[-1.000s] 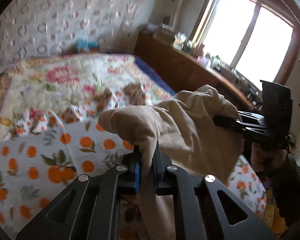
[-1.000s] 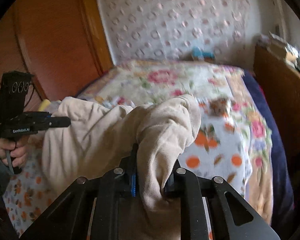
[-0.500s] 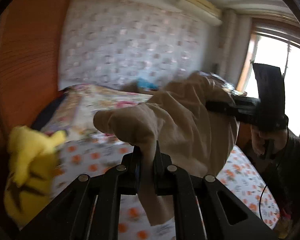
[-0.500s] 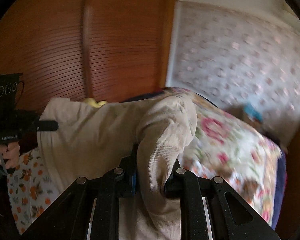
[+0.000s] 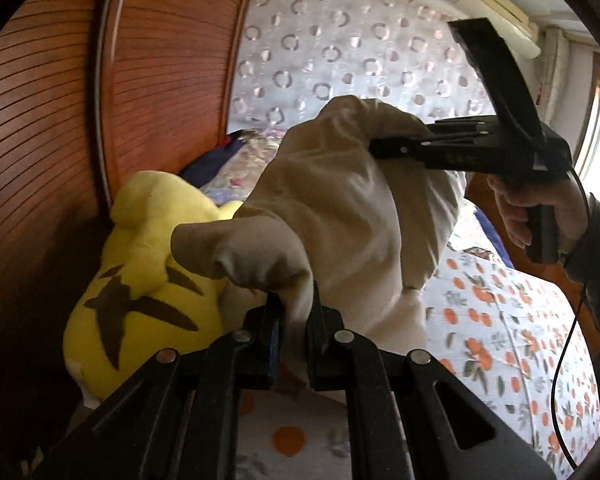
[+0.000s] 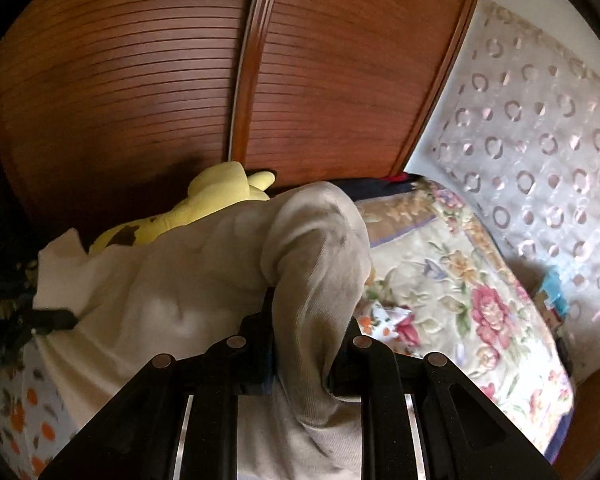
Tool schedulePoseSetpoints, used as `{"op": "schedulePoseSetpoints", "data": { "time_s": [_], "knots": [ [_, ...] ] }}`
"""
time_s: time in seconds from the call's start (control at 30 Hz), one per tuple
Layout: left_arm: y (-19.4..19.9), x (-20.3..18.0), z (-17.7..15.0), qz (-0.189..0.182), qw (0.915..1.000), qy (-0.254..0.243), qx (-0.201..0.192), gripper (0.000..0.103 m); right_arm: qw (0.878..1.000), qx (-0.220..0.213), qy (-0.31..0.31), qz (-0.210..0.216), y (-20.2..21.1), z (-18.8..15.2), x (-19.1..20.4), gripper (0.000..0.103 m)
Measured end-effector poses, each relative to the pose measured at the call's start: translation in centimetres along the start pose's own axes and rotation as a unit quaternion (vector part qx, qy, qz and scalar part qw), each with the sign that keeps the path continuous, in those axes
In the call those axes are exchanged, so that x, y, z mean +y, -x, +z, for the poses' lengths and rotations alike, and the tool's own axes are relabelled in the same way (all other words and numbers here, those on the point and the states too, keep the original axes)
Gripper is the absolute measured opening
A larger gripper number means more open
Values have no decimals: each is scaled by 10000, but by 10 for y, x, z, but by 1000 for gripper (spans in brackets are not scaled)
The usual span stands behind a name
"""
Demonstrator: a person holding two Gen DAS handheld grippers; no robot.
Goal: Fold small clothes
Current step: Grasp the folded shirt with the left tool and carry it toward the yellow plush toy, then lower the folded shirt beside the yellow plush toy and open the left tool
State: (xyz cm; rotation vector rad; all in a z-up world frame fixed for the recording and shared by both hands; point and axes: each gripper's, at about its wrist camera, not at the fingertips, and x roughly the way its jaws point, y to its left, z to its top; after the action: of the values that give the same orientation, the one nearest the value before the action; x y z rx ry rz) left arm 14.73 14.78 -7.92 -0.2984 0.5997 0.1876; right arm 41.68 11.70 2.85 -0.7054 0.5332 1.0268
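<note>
The beige garment (image 5: 340, 208), soft, light and limp, hangs above the bed (image 5: 500, 320), pinched at two edges by the left gripper (image 5: 294, 320) and right gripper (image 6: 306, 344); edge holds suit it.

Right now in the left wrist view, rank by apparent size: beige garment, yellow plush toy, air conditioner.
1. beige garment, though nearness to the camera inflates it
2. yellow plush toy
3. air conditioner, far off, so truly unsure

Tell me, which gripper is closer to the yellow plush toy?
Left. The left gripper holds the beige garment right beside the yellow plush toy; the right gripper grips it farther away.
</note>
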Motion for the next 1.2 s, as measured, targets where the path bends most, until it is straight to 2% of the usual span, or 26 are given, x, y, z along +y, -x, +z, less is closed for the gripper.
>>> {"op": "schedulePoseSetpoints", "data": {
  "time_s": [0.03,0.1,0.13,0.17,0.27,0.3,0.37,0.4,0.47,0.53,0.57,0.7,0.9,1.1,1.2],
  "knots": [
    [-1,1,-1,31,10000,22,17,11,10000,-5,-89,35,-5,2,-6,21],
    [-3,3,-4,135,9999,29,75,11,9994,-13,-338,70,-15,6,-10,33],
    [-4,4,-5,156,9998,16,113,13,9991,18,-426,-37,-15,3,-9,49],
    [0,8,-4,157,9998,13,135,15,9985,50,-513,-160,-18,3,-11,57],
    [3,9,-6,249,9996,-14,131,17,9974,91,-654,-273,-8,-4,1,57],
    [6,9,-6,226,9997,-25,111,20,9966,73,-760,-322,-4,-9,1,57],
    [14,11,-6,111,9999,-55,17,33,9943,7,-1016,-310,13,-18,13,57],
    [21,9,-6,76,9998,-127,-104,43,9929,-55,-1150,-316,21,-25,15,57],
    [30,7,-4,46,9994,-235,-266,52,9903,-148,-1319,-408,37,-39,20,57],
    [42,-1,-3,87,9984,-381,-402,77,9875,-244,-1474,-509,57,-56,27,57],
    [45,-2,-2,83,9981,-427,-444,80,9856,-305,-1587,-507,65,-64,31,57],
    [60,-19,1,19,9960,-676,-577,84,9778,-490,-1934,-635,103,-98,50,57],
    [75,-55,-4,-135,9922,-1018,-705,84,9689,-699,-2218,-849,157,-137,86,59],
    [89,-93,-19,-492,9879,-1293,-694,84,9582,-917,-2466,-1126,203,-175,119,75],
    [97,-111,-29,-591,9851,-1463,-690,84,9508,-948,-2629,-1340,223,-189,133,78]
  ]
}}
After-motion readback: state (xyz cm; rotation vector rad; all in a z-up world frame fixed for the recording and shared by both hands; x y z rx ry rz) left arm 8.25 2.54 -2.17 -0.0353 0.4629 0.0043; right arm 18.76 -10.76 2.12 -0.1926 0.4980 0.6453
